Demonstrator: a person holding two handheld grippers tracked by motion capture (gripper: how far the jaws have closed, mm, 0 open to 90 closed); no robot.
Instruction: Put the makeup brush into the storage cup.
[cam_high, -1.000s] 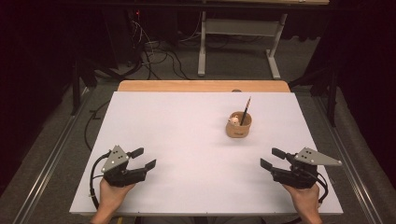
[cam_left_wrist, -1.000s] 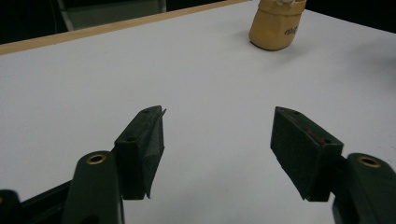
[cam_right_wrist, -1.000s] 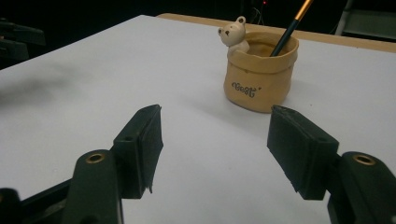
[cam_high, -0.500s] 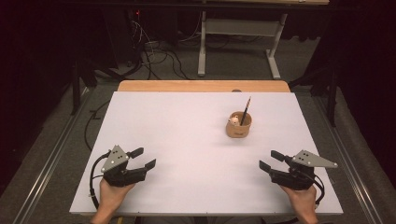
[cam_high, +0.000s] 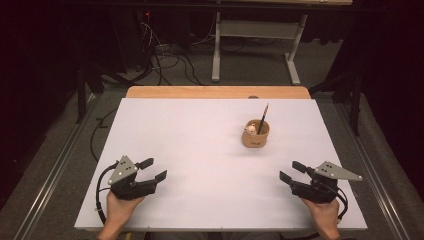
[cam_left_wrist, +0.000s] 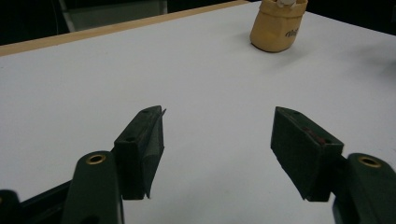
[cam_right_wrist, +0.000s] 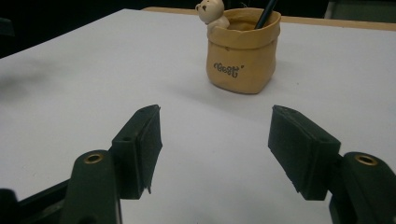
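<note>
With both jaws spread and nothing between them, the right gripper (cam_high: 289, 171) is seen facing the tan pen pot (cam_high: 255, 134) and its upright pencil (cam_high: 263, 118) on the white table (cam_high: 200, 150); a level, centred approach is judged best, the empty, spread left gripper (cam_high: 154, 169) kept aside.

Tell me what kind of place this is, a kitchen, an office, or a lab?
Most likely a lab or workshop set up for recording. A bare white table holds just a tan pen pot, loose cables lie on the grey floor behind, and a metal desk frame stands against the dark surroundings.
</note>
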